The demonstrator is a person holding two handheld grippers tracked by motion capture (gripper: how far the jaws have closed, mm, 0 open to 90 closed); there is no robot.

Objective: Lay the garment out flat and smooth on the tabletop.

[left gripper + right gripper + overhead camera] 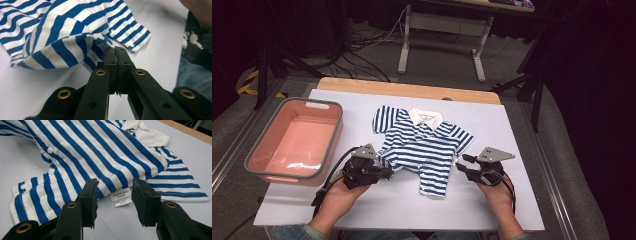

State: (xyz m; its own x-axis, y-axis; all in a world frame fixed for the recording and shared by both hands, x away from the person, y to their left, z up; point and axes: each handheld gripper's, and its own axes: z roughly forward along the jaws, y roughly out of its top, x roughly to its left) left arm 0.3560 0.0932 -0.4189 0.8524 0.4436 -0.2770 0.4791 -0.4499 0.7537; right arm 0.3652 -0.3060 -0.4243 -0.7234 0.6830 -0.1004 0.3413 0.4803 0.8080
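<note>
The polo shirt lies at the table's centre. The plastic basin sits at nine o'clock from it, on the table's edge. The left gripper is at the shirt's seven o'clock, the right gripper at four o'clock.

Blue-and-white striped shirt, pink basin

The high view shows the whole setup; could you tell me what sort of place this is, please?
Probably a lab or recording workspace, not a home: a white table on grey floor, loose cables beneath a metal-legged desk, and a dark tripod alongside.
</note>
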